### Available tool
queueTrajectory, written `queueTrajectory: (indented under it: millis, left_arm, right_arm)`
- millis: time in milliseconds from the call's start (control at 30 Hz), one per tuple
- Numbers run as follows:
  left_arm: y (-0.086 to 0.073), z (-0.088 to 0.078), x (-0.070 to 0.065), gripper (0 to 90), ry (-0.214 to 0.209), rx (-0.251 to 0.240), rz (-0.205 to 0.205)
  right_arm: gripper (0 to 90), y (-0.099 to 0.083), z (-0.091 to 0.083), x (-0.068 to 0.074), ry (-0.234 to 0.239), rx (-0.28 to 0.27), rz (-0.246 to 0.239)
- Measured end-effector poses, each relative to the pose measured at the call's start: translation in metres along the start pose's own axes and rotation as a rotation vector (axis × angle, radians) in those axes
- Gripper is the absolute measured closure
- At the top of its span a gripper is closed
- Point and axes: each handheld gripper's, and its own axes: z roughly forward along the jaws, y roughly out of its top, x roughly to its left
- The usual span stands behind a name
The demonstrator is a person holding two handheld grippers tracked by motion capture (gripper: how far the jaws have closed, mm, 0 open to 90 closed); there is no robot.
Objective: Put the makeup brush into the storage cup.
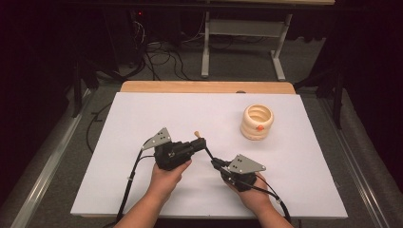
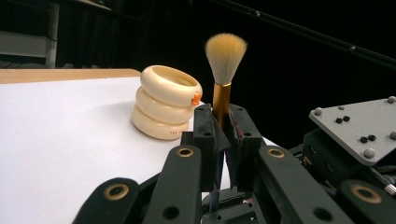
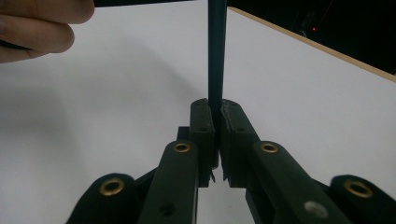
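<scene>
one brush clenched by both tongs, l & r; one ringed holder nearby.

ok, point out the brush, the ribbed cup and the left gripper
brush [image 2: 225,51], left gripper view, on the bristles
ribbed cup [image 1: 257,122], high view, on its outer wall
left gripper [image 2: 222,122], left gripper view, between its fingertips

Dark-handled brush with tan bristles and gold ferrule, raised above the table.

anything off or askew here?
Nothing stands out. Both tools, left and right, grip one brush; the cream ringed holder stands upright on the white table, no spill.
</scene>
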Motion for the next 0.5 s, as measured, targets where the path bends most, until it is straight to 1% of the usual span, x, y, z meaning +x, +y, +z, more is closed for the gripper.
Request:
queueTrajectory:
  millis: [67,167,233,267,367,400,433,467,500]
  left_arm:
    - [0.000,0.000,-0.001,83.6,0.002,-0.004,0.004]
    - [0.001,-0.001,-0.001,83.6,0.007,-0.002,0.013]
    - [0.001,0.000,-0.002,83.6,0.010,0.006,0.025]
    - [0.001,0.000,-0.003,83.7,0.015,0.012,0.034]
    - [0.001,0.001,-0.005,83.7,0.015,0.021,0.048]
    - [0.001,0.002,-0.008,83.7,0.018,0.036,0.071]
    - [0.001,0.002,-0.008,83.6,0.018,0.036,0.071]
    - [0.000,0.004,-0.010,83.6,0.019,0.052,0.091]
    - [0.000,0.004,-0.010,83.7,0.019,0.052,0.091]
  right_arm:
    - [83.8,0.000,0.000,0.000,0.004,0.001,0.004]
    - [73.9,0.000,0.001,0.000,0.024,-0.005,0.021]
    - [67.8,0.002,0.001,0.001,0.030,-0.011,0.042]
    - [65.9,0.002,0.001,0.000,0.034,-0.015,0.038]
    - [63.3,0.003,0.000,0.000,0.032,-0.029,0.049]
    - [62.9,0.004,-0.002,-0.001,0.028,-0.046,0.052]
    - [62.9,0.004,-0.002,-0.001,0.028,-0.046,0.052]
    - [63.0,0.006,-0.004,-0.001,0.024,-0.062,0.060]
    - [63.0,0.006,-0.004,-0.001,0.024,-0.062,0.060]
